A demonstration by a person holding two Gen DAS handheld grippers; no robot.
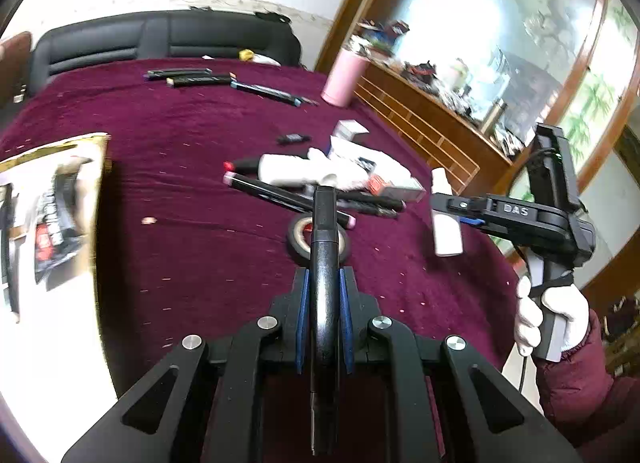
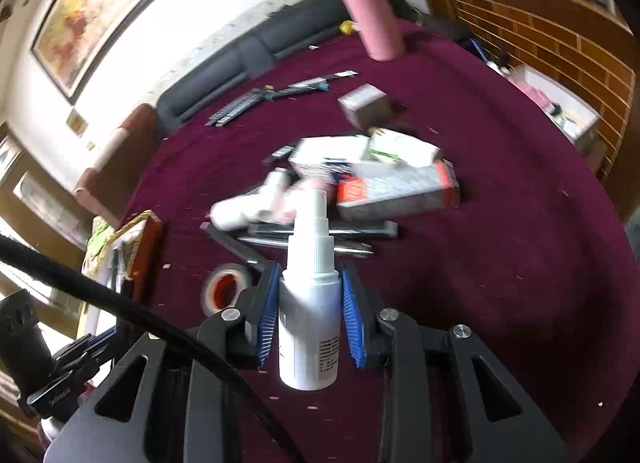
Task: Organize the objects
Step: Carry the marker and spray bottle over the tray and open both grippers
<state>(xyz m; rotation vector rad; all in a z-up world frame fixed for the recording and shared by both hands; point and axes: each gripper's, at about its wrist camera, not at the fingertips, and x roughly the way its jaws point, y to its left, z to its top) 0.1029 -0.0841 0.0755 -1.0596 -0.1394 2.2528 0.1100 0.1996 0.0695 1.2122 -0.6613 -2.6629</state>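
Clamping a black marker [image 1: 325, 263], the left gripper [image 1: 324, 303] is nearly shut. At three o'clock, the right gripper [image 2: 310, 303] is squeezing a white spray bottle [image 2: 310, 303] above the maroon counter [image 2: 500, 263].

A black marker [image 1: 324, 283] is gripped lengthwise, tip pointing away. A white spray bottle [image 2: 310, 311] is held upright, nozzle up. On the maroon surface [image 1: 192, 191] beyond lie a tape roll [image 1: 298, 237], more markers [image 1: 280, 195], and a pile of white boxes [image 2: 396, 187].
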